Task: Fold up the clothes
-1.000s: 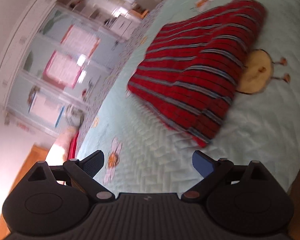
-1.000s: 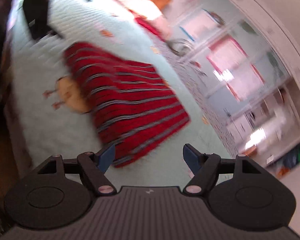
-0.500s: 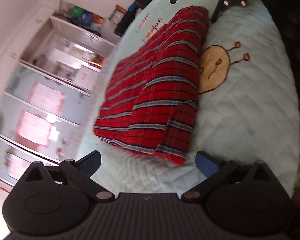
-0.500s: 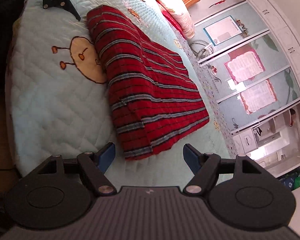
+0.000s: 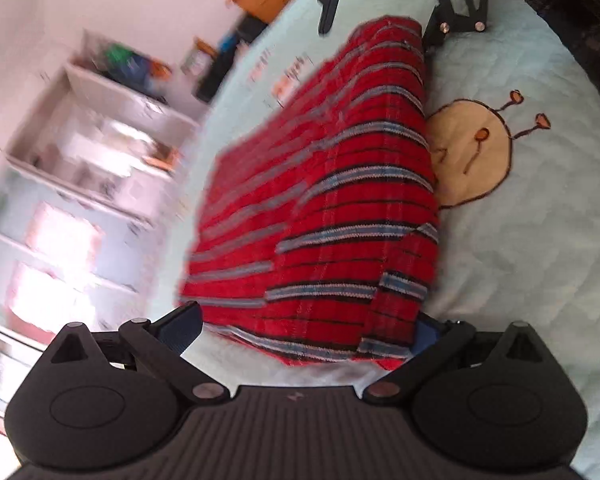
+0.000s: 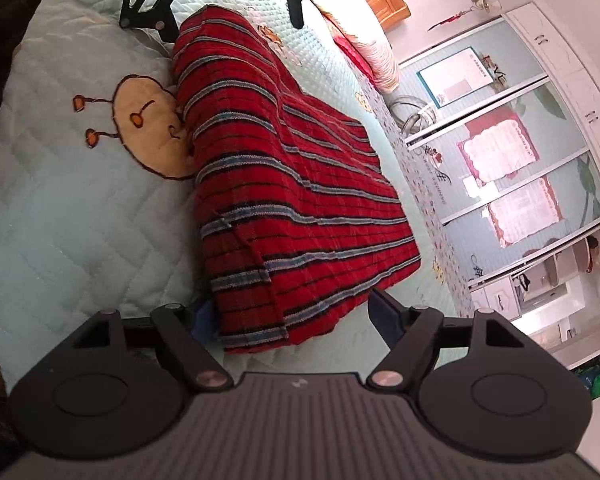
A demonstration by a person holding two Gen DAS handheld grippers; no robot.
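Red striped sweater lies part-folded on quilt, one end between each tong's tips; left gripper & right gripper both wide open, gripping nothing, so final fold likely remains.

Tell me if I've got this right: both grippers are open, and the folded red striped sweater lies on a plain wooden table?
Not a table. Both wrist views show the red striped sweater lying on a pale quilted bedspread. The left gripper and right gripper are indeed open.

quilted bedspread | snail patch | glass-door wardrobe | pillows
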